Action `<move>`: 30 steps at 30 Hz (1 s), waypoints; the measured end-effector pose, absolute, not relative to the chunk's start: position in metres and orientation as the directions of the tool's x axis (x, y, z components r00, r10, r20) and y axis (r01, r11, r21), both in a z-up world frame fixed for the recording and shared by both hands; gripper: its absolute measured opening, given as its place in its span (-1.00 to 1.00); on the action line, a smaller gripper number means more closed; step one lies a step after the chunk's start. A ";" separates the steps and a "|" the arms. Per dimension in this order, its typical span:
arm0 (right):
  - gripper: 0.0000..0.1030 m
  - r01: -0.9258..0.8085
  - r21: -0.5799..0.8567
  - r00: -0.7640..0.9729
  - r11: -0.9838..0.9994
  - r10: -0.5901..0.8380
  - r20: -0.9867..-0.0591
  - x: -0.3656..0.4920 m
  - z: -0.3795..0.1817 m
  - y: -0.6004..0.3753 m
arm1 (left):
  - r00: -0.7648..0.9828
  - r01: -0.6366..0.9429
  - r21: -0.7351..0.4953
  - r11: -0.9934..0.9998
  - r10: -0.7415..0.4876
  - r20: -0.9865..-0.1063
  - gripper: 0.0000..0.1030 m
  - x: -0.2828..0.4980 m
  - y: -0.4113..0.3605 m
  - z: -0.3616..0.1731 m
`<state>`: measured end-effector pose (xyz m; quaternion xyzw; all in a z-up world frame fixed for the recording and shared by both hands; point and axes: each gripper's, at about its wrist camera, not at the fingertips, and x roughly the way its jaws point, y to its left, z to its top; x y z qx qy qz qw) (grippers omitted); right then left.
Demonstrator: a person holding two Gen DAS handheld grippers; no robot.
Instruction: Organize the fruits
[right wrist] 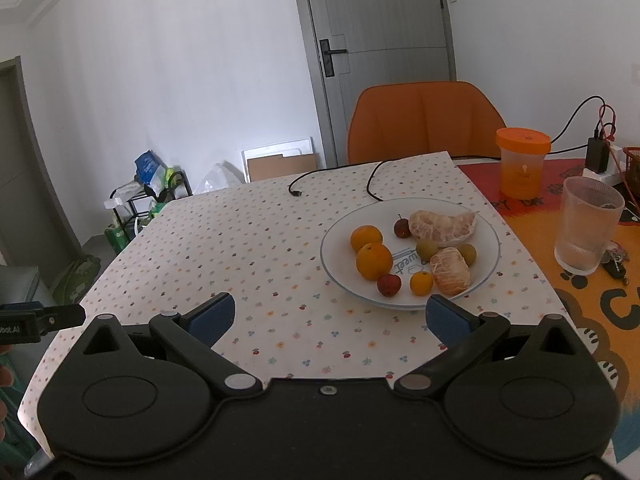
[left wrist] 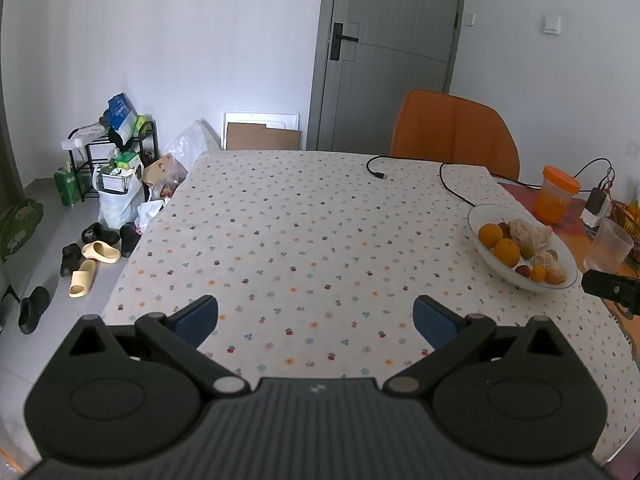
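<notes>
Orange-skinned fruits (right wrist: 373,261) sit on the white plate (right wrist: 493,257) at one o'clock on the desk (right wrist: 248,248); firm, round, likely to roll, so pinch across their middles. Right claw (right wrist: 329,316) and left claw (left wrist: 316,318) gape empty.

- Tablecloth (right wrist: 248,264): cream, dotted with small multicoloured flowers.
- Plate (right wrist: 490,240): white, thin blue rim.
- Oranges (right wrist: 373,261): bright orange.
- Chair (right wrist: 424,120): orange.
- Jar (right wrist: 522,164): orange lid, orange contents.
- Gripper pads (right wrist: 212,316): blue on black.
</notes>
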<state>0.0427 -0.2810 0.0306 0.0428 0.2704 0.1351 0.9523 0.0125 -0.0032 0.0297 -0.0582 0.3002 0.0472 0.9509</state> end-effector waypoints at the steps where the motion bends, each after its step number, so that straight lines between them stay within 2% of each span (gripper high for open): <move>1: 1.00 -0.236 0.154 0.817 0.960 0.281 -0.503 0.043 0.030 -0.281 | 0.815 -0.125 -0.082 0.989 0.055 -0.577 0.99 0.012 -0.003 0.029; 30: 1.00 -0.239 0.160 0.808 0.958 0.287 -0.514 0.045 0.028 -0.280 | 0.818 -0.122 -0.102 0.987 0.042 -0.574 0.99 0.014 -0.001 0.028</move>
